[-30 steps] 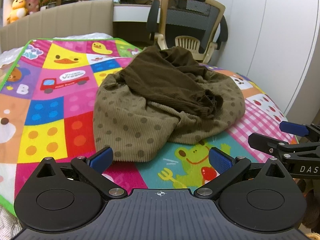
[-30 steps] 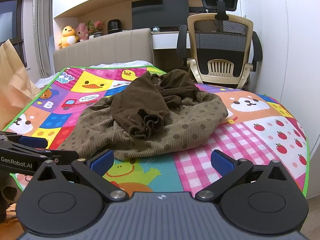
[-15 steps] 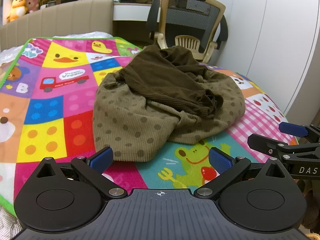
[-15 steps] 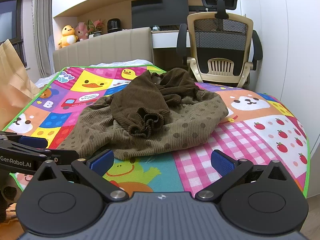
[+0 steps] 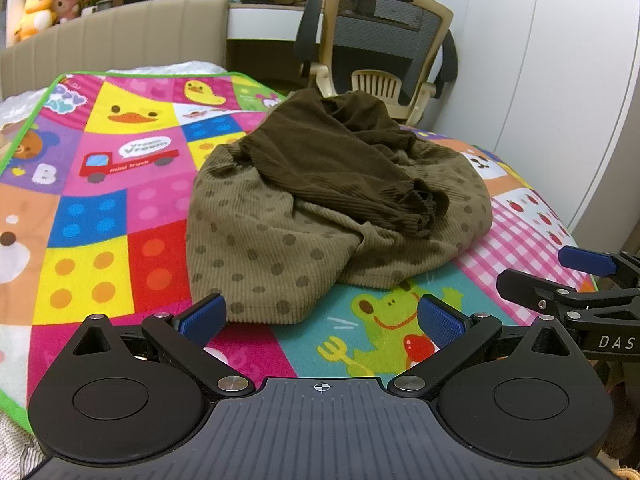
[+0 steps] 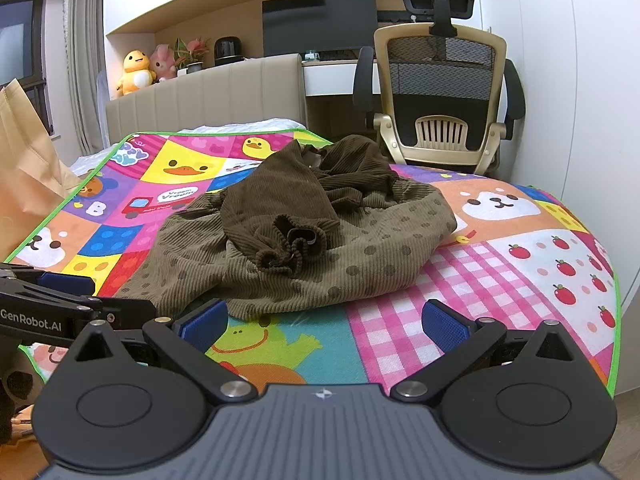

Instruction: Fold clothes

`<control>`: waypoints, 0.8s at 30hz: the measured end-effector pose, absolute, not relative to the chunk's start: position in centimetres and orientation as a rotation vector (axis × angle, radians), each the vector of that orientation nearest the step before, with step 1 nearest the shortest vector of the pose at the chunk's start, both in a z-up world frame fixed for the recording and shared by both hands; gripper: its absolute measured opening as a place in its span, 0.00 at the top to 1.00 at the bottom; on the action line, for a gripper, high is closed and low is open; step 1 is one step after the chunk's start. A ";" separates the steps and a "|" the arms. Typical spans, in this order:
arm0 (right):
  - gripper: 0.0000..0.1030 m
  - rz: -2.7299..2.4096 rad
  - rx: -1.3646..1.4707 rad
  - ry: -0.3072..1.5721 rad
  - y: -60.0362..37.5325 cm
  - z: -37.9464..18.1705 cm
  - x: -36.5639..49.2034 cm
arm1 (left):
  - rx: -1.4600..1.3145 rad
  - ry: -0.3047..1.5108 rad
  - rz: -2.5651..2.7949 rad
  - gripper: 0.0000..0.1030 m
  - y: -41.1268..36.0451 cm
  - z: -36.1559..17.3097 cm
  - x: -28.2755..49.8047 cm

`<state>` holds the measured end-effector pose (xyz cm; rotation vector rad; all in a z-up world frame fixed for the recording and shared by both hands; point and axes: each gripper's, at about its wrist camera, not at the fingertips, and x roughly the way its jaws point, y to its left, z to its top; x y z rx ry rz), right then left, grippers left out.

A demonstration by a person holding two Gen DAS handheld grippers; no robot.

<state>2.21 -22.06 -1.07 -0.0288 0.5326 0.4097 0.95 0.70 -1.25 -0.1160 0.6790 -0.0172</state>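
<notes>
Folding hasn't begun: both my left gripper (image 5: 320, 316) and right gripper (image 6: 324, 322) hang spread wide and empty just near of the crumpled brown corduroy garment (image 5: 332, 216) heaped mid-way along the patchwork play mat (image 5: 116, 224), nothing yet flattened.

The clothes (image 5: 332, 216) are lying in a heap on the play mat (image 5: 100, 216), which is lying on the bed (image 6: 248, 125). One piece is sitting on top of the other. My left gripper (image 5: 320, 320) is hanging just before the heap, jaws wide apart. My right gripper (image 6: 325, 322) is waiting beside it on the right, jaws wide apart too. The chair (image 6: 440, 92) is standing behind the bed. The paper bag (image 6: 24, 168) is standing at the left. The soft toys (image 6: 146, 68) are sitting on the shelf behind the headboard (image 6: 204, 96).
</notes>
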 end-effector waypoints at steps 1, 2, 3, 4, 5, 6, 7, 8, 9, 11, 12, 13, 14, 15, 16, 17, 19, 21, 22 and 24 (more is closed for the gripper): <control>0.00 0.410 -0.030 0.532 -22.1 -1.1 2.2 | -0.115 0.679 -0.018 0.00 0.7 -1.2 1.0; 0.00 0.410 -0.031 0.531 -22.0 -1.1 2.2 | -0.115 0.679 -0.018 0.00 0.7 -1.3 1.0; 0.00 0.411 -0.032 0.530 -22.0 -1.1 2.3 | -0.114 0.680 -0.018 0.00 0.7 -1.3 1.0; 0.00 0.412 -0.032 0.529 -22.0 -1.1 2.3 | -0.114 0.681 -0.018 0.00 0.7 -1.3 1.0; 0.00 0.412 -0.032 0.530 -22.0 -1.1 2.3 | -0.113 0.682 -0.018 0.00 0.7 -1.3 1.0; 0.00 0.413 -0.032 0.531 -22.0 -1.1 2.3 | -0.113 0.684 -0.018 0.00 0.7 -1.3 1.1; 0.00 0.413 -0.031 0.535 -22.0 -1.2 2.4 | -0.111 0.687 -0.019 0.00 0.6 -1.3 1.1; 0.00 0.413 -0.032 0.538 -22.0 -1.3 2.4 | -0.110 0.690 -0.019 0.00 0.6 -1.4 1.2; 0.00 0.413 -0.033 0.542 -22.0 -1.4 2.5 | -0.108 0.694 -0.020 0.00 0.6 -1.4 1.3; 0.00 0.411 -0.043 0.548 -22.0 -1.4 2.8 | -0.108 0.692 -0.026 0.00 1.0 -1.2 1.8; 0.00 0.410 -0.049 0.551 -22.1 -1.4 3.0 | -0.111 0.687 -0.031 0.00 1.2 -1.0 2.1; 0.00 0.417 -0.058 0.557 -22.2 -1.2 3.7 | -0.123 0.686 -0.046 0.00 1.7 -0.7 3.0; 0.00 0.422 -0.062 0.560 -22.3 -0.9 4.5 | -0.136 0.685 -0.062 0.00 2.1 -0.4 3.9; 0.00 0.427 -0.065 0.564 -22.4 -0.6 5.3 | -0.150 0.684 -0.078 0.00 2.6 -0.1 4.7; 0.00 0.432 -0.064 0.570 -22.5 -0.3 6.4 | -0.160 0.694 -0.084 0.00 3.0 0.2 6.2; 0.00 0.433 -0.060 0.580 -22.5 -0.1 7.7 | -0.170 0.704 -0.089 0.00 3.4 0.4 7.6; 0.00 0.429 -0.043 0.612 -22.6 0.2 10.9 | -0.190 0.721 -0.095 0.00 4.1 0.4 10.7; 0.00 0.412 -0.016 0.657 -22.7 0.1 14.6 | -0.213 0.745 -0.095 0.00 4.7 0.0 13.5; 0.00 0.396 0.008 0.692 -22.7 -0.3 16.3 | -0.225 0.762 -0.093 0.00 5.0 -0.4 14.6; 0.00 0.378 0.087 0.785 -23.1 -1.5 19.4 | -0.259 0.804 -0.090 0.00 5.5 -1.5 16.7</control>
